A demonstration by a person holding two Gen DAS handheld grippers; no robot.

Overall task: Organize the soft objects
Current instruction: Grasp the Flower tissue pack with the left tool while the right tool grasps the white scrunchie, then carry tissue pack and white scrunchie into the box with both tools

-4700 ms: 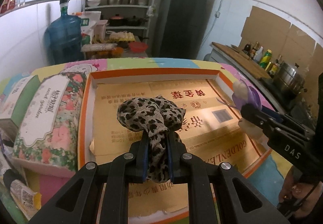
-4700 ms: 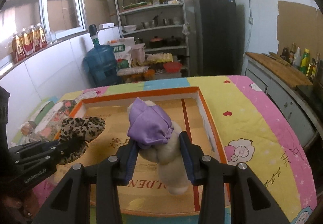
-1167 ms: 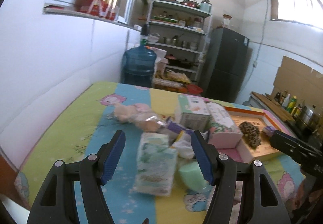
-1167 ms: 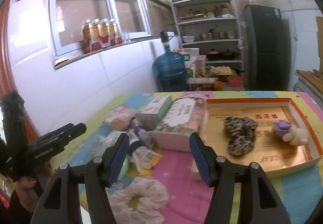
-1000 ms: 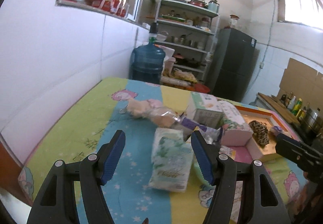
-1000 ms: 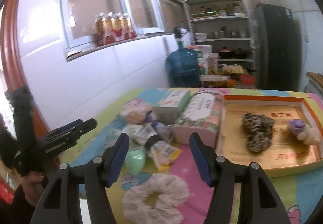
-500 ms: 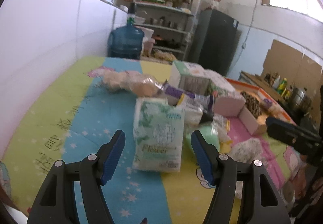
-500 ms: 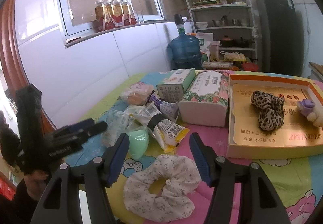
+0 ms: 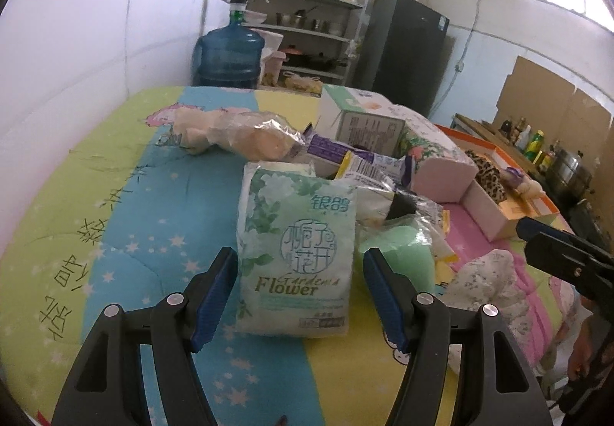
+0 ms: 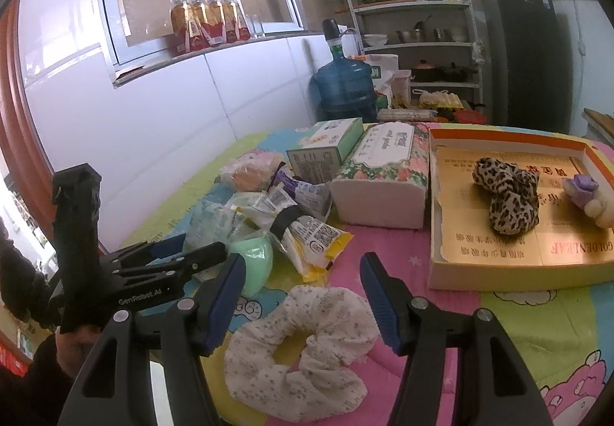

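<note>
Cartoon-print tablecloth [image 9: 126, 196], white tiled wall [image 10: 172, 107] — left gripper [image 9: 299, 272], right gripper [image 10: 303, 280], both agape, empty

The left wrist camera sits just behind the left tongs [image 9: 299, 272], low over the surface [image 9: 115, 234] and angled downward, looking along its length toward the shelving and fridge at the far wall. It is very near a green tissue pack [image 9: 295, 253] that fills the middle of its view. The right wrist camera rides behind the right tongs [image 10: 301, 278], a little higher, facing the same far wall but turned more toward the window side, close above a pale scrunchie [image 10: 299, 349]. Both views share the clutter pile, the floral tissue box [image 10: 383, 173], the orange-rimmed box [image 10: 510, 274] and the water jug [image 9: 228, 56]; each also catches the other tongs at its edge.
</note>
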